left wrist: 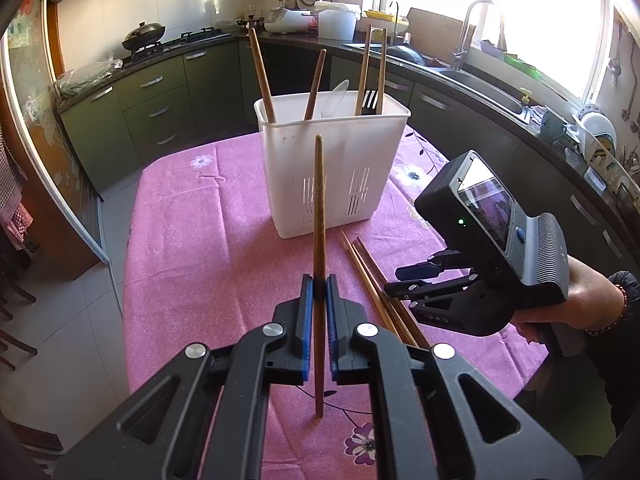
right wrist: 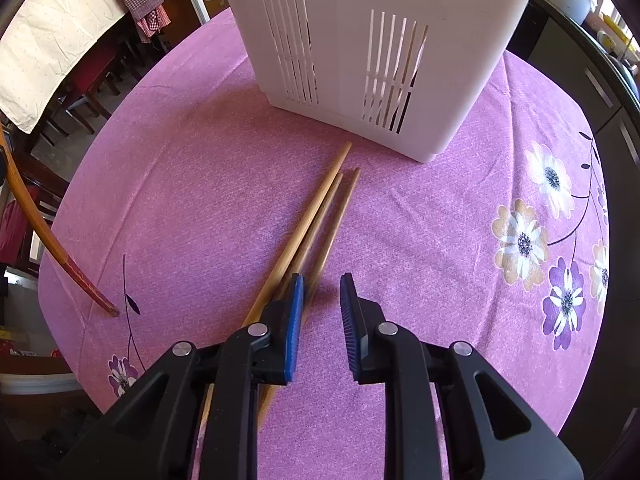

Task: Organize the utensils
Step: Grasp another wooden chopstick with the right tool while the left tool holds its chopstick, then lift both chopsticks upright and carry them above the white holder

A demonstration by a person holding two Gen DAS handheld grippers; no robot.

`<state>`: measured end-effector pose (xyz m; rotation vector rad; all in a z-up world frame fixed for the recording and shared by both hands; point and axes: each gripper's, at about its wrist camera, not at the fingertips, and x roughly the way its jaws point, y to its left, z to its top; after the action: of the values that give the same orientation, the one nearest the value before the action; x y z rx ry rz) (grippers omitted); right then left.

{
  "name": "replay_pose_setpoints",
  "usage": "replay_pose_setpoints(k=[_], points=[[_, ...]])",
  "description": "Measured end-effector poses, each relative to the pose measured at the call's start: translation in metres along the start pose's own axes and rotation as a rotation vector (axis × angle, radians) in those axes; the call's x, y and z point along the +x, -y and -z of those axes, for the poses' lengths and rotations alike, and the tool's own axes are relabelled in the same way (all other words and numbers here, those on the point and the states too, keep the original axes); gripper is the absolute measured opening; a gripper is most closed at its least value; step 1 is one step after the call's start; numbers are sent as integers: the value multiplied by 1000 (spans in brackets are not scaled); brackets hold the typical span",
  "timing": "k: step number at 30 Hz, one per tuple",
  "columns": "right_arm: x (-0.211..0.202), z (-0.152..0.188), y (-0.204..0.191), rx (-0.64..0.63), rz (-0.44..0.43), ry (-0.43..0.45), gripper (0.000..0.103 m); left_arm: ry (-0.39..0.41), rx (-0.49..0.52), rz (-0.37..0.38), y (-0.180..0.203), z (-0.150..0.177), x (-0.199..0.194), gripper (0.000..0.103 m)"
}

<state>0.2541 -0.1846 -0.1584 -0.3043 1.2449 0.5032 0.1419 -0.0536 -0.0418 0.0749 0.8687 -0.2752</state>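
My left gripper (left wrist: 319, 286) is shut on a brown wooden chopstick (left wrist: 319, 216) and holds it upright above the pink cloth, in front of the white utensil holder (left wrist: 320, 184). The holder has several chopsticks, a clear spoon and a black fork in it. That held chopstick also shows at the left of the right wrist view (right wrist: 48, 236). My right gripper (right wrist: 320, 292) is open, low over the near ends of three chopsticks (right wrist: 316, 220) lying on the cloth before the holder (right wrist: 380, 60). The right gripper also shows in the left wrist view (left wrist: 404, 282).
The table wears a pink flowered cloth (left wrist: 192, 240). Dark green kitchen cabinets, a stove with a wok (left wrist: 143, 34) and a sink (left wrist: 476, 80) run behind it. Chairs (right wrist: 80, 92) stand at the table's left side.
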Motion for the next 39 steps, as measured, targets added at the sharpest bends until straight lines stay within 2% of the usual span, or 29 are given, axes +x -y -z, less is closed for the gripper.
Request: replay_pose_setpoints(k=[9, 14, 18, 22, 28, 32, 39], points=[[6, -3, -4, 7, -10, -2, 17, -2, 0, -1, 0, 1, 0, 6], [1, -7, -9, 10, -5, 37, 7, 1, 2, 0, -1, 0, 1, 6], [-27, -5, -4, 27, -49, 101, 7, 1, 7, -3, -3, 1, 2, 6], [-67, -1, 4, 41, -77, 201, 7, 13, 15, -1, -3, 2, -4, 6], [-126, 24, 16, 48, -101, 349, 7, 35, 27, 0, -3, 3, -18, 6], [-146, 45, 20, 36, -95, 378, 7, 43, 41, -2, -2, 5, -26, 6], [-156, 59, 19, 34, -81, 392, 7, 41, 50, -7, 1, 7, -30, 6]])
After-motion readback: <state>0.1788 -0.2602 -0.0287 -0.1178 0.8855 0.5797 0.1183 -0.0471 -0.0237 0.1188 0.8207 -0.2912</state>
